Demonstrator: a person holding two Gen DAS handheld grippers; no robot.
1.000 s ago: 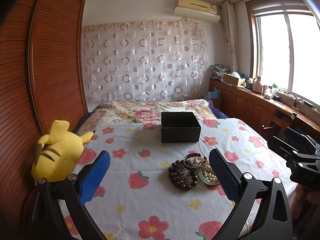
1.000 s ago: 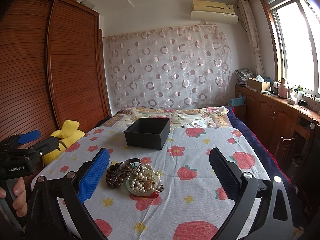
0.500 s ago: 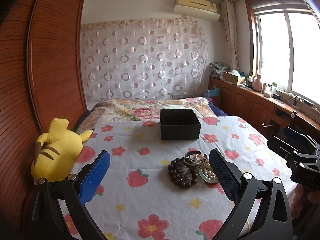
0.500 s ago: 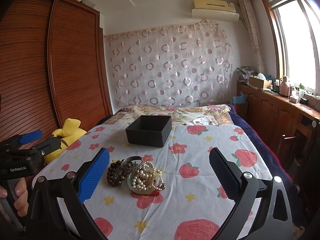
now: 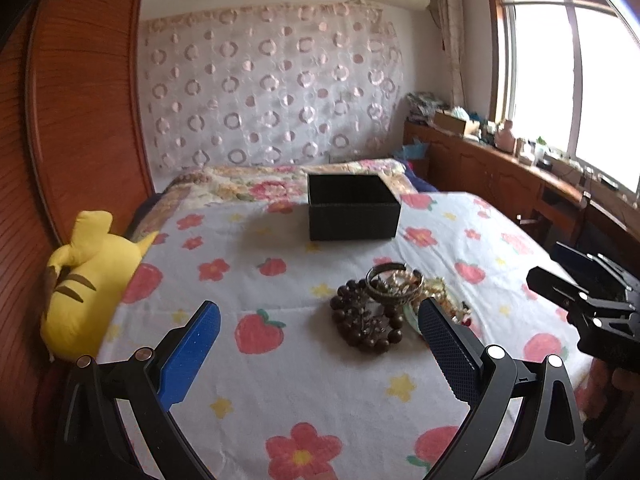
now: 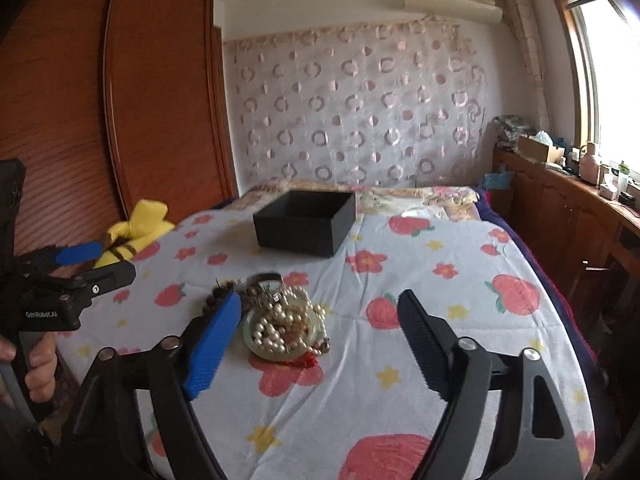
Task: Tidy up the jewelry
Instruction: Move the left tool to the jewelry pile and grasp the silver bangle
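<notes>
A pile of jewelry lies on the flowered bedspread (image 5: 280, 380): a dark bead bracelet (image 5: 362, 324), a metal bangle (image 5: 394, 282) and a pearl strand in a pale dish (image 6: 280, 328). An open black box (image 5: 352, 207) stands farther back on the bed; it also shows in the right wrist view (image 6: 306, 222). My left gripper (image 5: 316, 356) is open and empty, just short of the pile. My right gripper (image 6: 320, 344) is open and empty, its left finger beside the dish.
A yellow plush toy (image 5: 86, 276) lies at the bed's left edge by a wooden wardrobe (image 5: 80, 120). A wooden counter with clutter (image 5: 520, 160) runs under the window on the right. The other gripper shows at each view's side (image 5: 592, 300).
Both grippers have moved forward and lower toward the jewelry pile, which now looks larger and nearer. Both stay open.
</notes>
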